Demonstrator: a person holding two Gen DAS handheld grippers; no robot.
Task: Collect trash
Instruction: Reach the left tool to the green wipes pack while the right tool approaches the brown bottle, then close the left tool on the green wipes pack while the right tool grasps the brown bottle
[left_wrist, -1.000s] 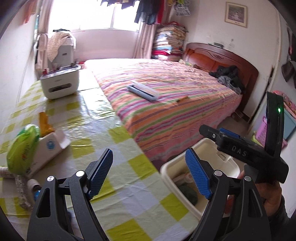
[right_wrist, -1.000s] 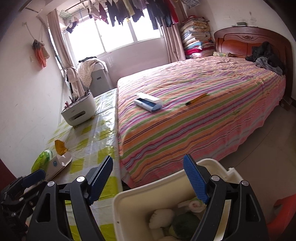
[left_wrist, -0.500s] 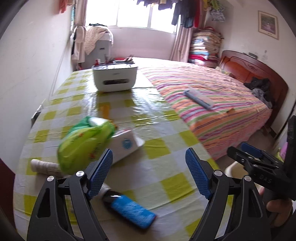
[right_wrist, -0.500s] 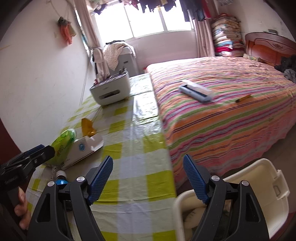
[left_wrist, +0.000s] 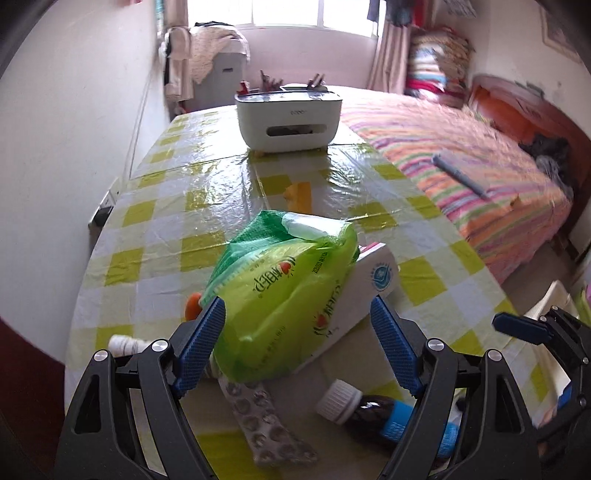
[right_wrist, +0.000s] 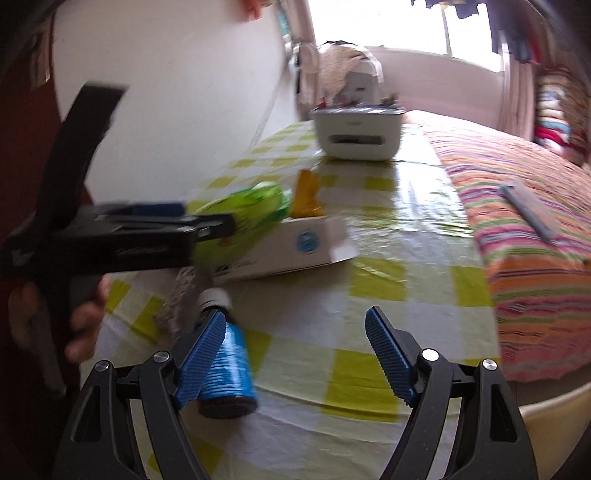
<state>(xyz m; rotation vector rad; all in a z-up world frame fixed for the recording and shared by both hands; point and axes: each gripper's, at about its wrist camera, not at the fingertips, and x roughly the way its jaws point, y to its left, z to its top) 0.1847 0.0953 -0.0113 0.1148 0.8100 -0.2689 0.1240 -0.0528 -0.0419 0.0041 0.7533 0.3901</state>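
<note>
Both hand-held grippers, left (left_wrist: 297, 347) and right (right_wrist: 295, 354), spread wide and empty, have swung from the bin to the worktop's near edge, the left framing the green packet (left_wrist: 284, 302), so another pickup looks imminent.

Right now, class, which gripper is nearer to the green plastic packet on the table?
Left. The left gripper is open with the green packet sitting between its fingers. The right gripper is open too, nearer the blue-labelled bottle, with the packet farther ahead.
</note>
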